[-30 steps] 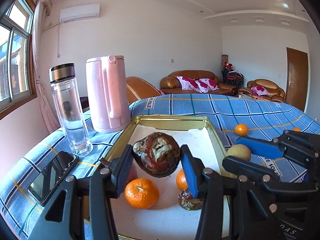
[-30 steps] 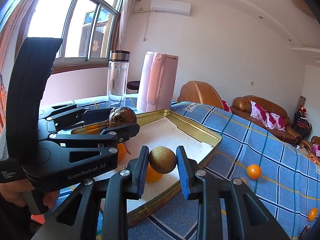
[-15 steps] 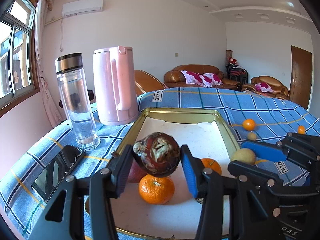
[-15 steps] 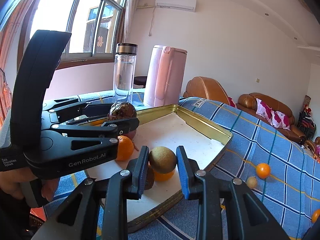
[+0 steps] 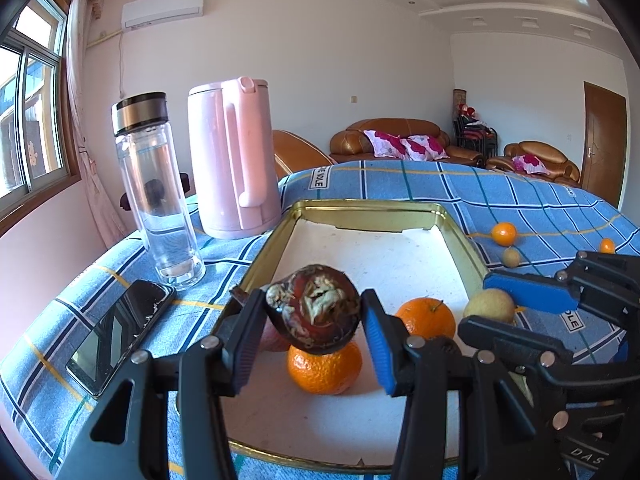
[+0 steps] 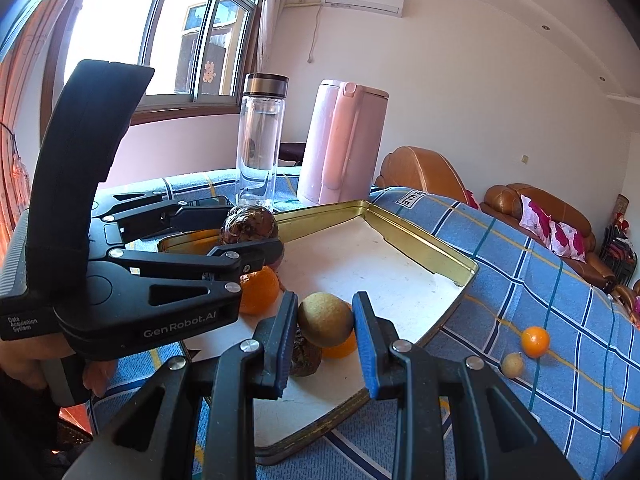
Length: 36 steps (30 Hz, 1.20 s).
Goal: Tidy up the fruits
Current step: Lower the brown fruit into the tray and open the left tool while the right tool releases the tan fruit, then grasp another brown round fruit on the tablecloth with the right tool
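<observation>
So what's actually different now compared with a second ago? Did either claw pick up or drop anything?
Neither dropped anything. Both claws have sunk lower over the gold tray, so the oranges lying in it look closer. The left gripper still clamps the dark, split-open fruit, and the right gripper still clamps the tan round fruit. The glass bottle, pink kettle and phone have not moved.

Left gripper point(image 5: 314, 338) is seen closed on a dark, wrinkled fruit point(image 5: 314, 308), held above the gold-rimmed tray point(image 5: 372, 210). Two oranges point(image 5: 324, 370) point(image 5: 426, 318) are shown lying on the tray floor. At right, the right gripper point(image 5: 494, 312) is clamped on a pale round fruit point(image 5: 489, 306). A glass bottle point(image 5: 158, 192), pink kettle point(image 5: 232, 158) and phone point(image 5: 120, 324) are placed left of the tray on the blue checked cloth point(image 5: 520, 200).
</observation>
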Each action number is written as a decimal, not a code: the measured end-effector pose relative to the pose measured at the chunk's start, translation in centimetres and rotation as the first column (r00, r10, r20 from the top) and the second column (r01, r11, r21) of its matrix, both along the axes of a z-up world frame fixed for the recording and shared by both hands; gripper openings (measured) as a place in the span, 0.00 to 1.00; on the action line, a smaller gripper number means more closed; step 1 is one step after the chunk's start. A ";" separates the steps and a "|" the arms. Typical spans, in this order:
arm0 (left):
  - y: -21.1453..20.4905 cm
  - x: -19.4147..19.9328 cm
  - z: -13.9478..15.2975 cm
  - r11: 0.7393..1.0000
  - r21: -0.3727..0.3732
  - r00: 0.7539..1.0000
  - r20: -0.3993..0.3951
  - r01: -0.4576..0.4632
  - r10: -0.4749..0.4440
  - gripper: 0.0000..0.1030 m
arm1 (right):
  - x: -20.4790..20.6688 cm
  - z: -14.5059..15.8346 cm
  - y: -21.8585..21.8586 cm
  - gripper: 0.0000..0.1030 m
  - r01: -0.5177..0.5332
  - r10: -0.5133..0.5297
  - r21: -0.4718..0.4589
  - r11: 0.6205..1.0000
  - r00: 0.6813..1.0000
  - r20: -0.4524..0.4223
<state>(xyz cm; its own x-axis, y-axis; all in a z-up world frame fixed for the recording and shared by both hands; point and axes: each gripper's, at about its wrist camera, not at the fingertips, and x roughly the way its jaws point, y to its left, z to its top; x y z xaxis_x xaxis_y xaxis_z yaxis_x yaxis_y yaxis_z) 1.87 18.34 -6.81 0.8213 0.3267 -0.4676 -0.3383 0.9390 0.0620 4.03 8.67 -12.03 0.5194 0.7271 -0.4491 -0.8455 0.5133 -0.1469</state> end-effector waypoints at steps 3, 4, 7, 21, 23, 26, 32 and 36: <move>0.1 -0.1 -0.2 1.000 0.002 1.000 -0.008 -0.004 0.004 0.48 | -0.1 -0.1 0.4 0.29 -0.020 0.020 -0.017 1.000 1.000 -0.004; 0.2 -0.1 -0.3 1.000 0.000 1.000 -0.010 -0.004 0.004 0.48 | -0.2 -0.2 0.5 0.29 -0.022 0.022 -0.025 0.999 1.000 0.001; 0.2 -0.1 -0.5 1.000 0.005 1.000 -0.019 -0.003 0.003 0.48 | -0.5 -0.4 0.8 0.29 -0.033 0.034 -0.042 0.999 0.999 0.009; 0.2 0.1 -1.3 1.000 0.020 0.998 -0.055 -0.007 0.008 0.49 | -0.1 -0.7 1.3 0.29 -0.054 0.053 -0.068 0.996 0.998 -0.029; 0.3 0.0 -1.3 1.000 0.020 0.998 -0.058 -0.009 0.010 0.49 | -0.1 -0.7 1.3 0.30 -0.055 0.053 -0.067 0.996 0.998 -0.032; 0.2 0.0 -1.3 1.000 0.022 0.998 -0.058 -0.012 0.013 0.50 | 0.0 -0.7 1.2 0.36 -0.058 0.055 -0.065 0.996 0.998 -0.041; 0.2 -0.6 -0.8 1.000 0.017 0.999 -0.029 -0.024 0.024 0.64 | -0.2 -0.6 0.8 0.56 -0.043 0.042 -0.056 0.998 0.999 -0.026; -0.8 -1.1 0.4 1.000 0.009 1.000 0.017 -0.005 0.005 0.75 | -0.3 -0.5 -0.3 0.56 0.001 0.000 -0.068 0.998 1.000 0.013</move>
